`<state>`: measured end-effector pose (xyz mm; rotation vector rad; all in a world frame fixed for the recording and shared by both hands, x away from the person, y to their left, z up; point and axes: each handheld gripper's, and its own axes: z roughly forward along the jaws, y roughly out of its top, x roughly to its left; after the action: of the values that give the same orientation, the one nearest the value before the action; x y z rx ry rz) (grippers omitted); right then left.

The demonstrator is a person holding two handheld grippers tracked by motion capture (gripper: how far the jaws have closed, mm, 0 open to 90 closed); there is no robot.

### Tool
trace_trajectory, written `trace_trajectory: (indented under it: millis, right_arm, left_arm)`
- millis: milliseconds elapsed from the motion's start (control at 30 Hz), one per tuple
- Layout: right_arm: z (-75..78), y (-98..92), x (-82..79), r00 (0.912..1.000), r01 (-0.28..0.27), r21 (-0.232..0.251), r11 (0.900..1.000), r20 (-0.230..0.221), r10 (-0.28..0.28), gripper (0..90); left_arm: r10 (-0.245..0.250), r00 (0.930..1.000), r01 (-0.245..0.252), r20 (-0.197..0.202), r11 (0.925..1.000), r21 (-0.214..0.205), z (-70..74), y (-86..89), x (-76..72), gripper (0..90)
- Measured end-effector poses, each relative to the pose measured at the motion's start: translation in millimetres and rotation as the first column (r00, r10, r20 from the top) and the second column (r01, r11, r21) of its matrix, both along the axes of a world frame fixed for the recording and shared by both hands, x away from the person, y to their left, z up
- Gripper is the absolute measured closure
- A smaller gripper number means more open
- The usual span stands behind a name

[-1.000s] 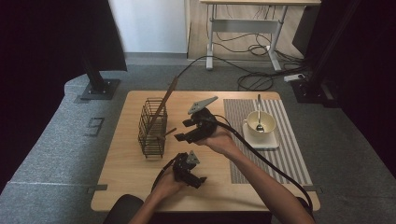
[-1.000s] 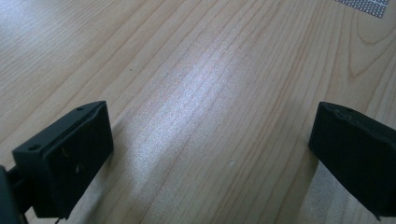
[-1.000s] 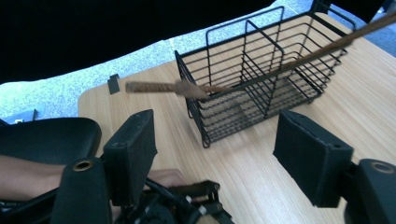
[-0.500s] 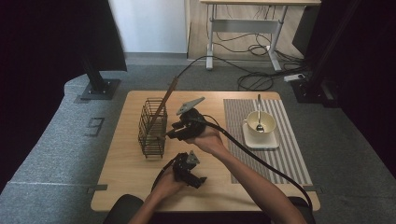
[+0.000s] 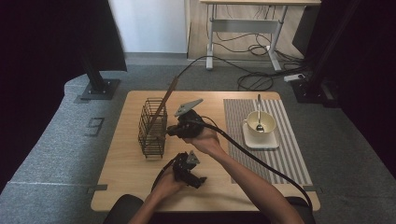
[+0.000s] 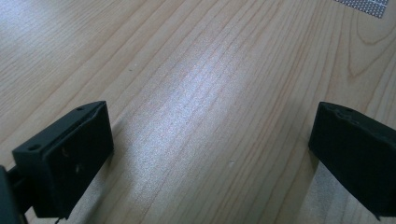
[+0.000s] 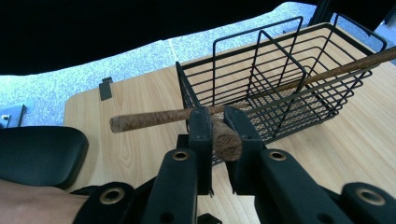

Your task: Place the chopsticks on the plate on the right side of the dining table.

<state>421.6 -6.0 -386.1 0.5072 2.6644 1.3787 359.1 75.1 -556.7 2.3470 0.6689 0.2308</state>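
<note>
A black wire basket (image 5: 152,127) (image 7: 299,106) stands on the wooden table (image 5: 126,163), left of centre. A long brown wooden stick (image 5: 164,101) (image 7: 149,117) leans in it and sticks out over its rim. My right gripper (image 5: 168,133) (image 7: 217,125) is at the basket's right side. Its jaws have just been closing and now press on the rounded end of a second wooden stick (image 7: 227,140). My left gripper (image 5: 195,175) (image 6: 210,154) rests low on the table near the front edge, open, with bare wood between its jaws.
A white cup (image 5: 260,122) with a spoon (image 5: 258,112) in it sits on a square saucer (image 5: 260,141) on the striped placemat (image 5: 289,149) at the right. A desk frame and cables lie on the floor beyond the table.
My right gripper moved left to the basket's side, and its jaws went from wide apart to pressed together on the stick end. The left gripper stayed where it was.
</note>
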Motion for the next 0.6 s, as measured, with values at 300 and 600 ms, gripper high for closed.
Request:
trace_trajectory:
  millis: [300,600]
  right_arm:
    - [17.5,-13.4,0.1,0.9999,-0.009,0.014,0.9999,-0.006,0.009,82.0]
    - [34.3,-26.4,-2.7,0.9998,-0.020,0.011,0.9997,0.001,0.020,82.1]
  left_arm:
    - [-0.003,1.0000,0.003,0.000,1.0000,0.001,0.1,0.2,0.2,0.0]
    - [-0.004,1.0000,0.004,0.001,1.0000,0.002,0.1,0.2,0.3,0.0]
